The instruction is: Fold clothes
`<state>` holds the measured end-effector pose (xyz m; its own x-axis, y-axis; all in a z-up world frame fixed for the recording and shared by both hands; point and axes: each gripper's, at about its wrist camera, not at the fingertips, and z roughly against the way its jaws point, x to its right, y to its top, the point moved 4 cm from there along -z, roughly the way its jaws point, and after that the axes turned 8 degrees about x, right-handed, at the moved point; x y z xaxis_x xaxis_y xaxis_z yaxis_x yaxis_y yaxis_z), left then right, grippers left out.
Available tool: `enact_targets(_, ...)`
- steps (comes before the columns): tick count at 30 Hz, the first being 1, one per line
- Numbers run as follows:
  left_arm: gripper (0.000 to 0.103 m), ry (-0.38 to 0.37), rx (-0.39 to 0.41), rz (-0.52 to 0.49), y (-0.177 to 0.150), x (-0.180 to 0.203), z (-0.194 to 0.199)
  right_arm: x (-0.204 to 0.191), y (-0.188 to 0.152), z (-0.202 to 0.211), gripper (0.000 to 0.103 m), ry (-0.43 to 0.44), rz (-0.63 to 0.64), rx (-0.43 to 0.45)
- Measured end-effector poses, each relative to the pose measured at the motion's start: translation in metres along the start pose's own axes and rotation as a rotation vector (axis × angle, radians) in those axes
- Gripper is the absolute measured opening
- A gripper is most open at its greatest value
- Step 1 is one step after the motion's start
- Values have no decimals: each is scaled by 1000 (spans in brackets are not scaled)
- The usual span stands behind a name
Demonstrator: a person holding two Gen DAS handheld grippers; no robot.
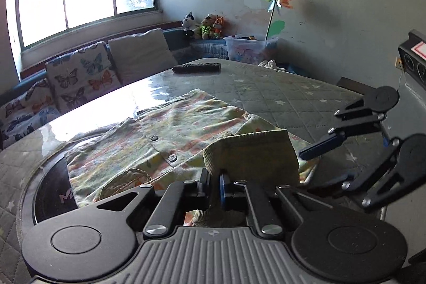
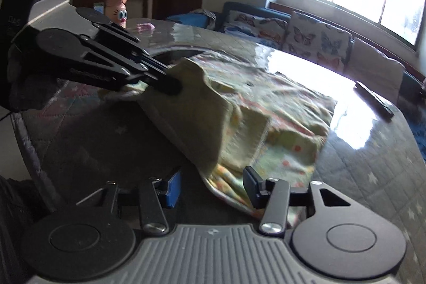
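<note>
While the left tongs (image 1: 215, 186) clamp the raised ribbed cuff (image 1: 253, 151) of the printed children's shirt (image 1: 165, 135), its body lies on the tabletop (image 1: 266, 87). Right tongs (image 2: 213, 186) stand wide apart, gripping nothing, straddling the shirt's near edge.

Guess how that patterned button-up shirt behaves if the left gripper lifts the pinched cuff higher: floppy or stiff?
Likely floppy: the patterned shirt already sags and creases from where the left gripper pinches its cuff. Probably light, since one small pinch holds up the fold. It may slide on the glossy table cover.
</note>
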<state>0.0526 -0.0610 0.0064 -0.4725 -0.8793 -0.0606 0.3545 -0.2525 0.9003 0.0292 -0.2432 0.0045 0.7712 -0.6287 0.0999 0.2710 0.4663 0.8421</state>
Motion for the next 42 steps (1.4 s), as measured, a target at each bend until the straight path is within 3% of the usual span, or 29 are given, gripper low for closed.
enact_targets(4,8,-1,-10,34,0,-7,-1,-3,5,-22,44,19,23,17)
enact_targets(5,8,-1,-11,39,-1,-8,1,-2,7,-24,40,23,8,16)
enact_targets(6,8,-1,-15,41,-2,-9,2,0,8,-26,29,28,-7,15)
enact_targets(10,13,14,-12,26,-8,-11,16,6,15,-31,18,43,-62,12)
enact_targets(11,15,16,-10,24,-10,-12,21,9,18,-30,17,47,-85,14)
enact_targets(14,44,42,-9,-11,-17,-13,36,17,28,-30,15,53,-143,20)
enact_targets(18,45,66,-28,-89,-32,-10,48,25,40,-30,13,50,-174,45)
enact_targets(23,45,152,-45,-225,-49,-7,42,29,49,-31,12,33,-175,71)
enact_targets(25,45,187,-40,-269,-52,-9,39,29,49,-32,12,24,-177,72)
enact_targets(26,39,200,-41,-284,-54,-10,37,28,48,-31,12,19,-180,75)
enact_targets(27,25,213,-42,-299,-56,-11,36,28,47,-31,11,18,-183,77)
enact_targets(30,7,209,-43,-273,-55,-16,41,24,45,-25,9,22,-196,91)
enact_targets(35,6,166,-14,-240,-41,-11,71,17,46,-5,8,41,-197,126)
enact_targets(42,6,59,-1,-209,-26,17,135,-8,49,66,8,107,-176,154)
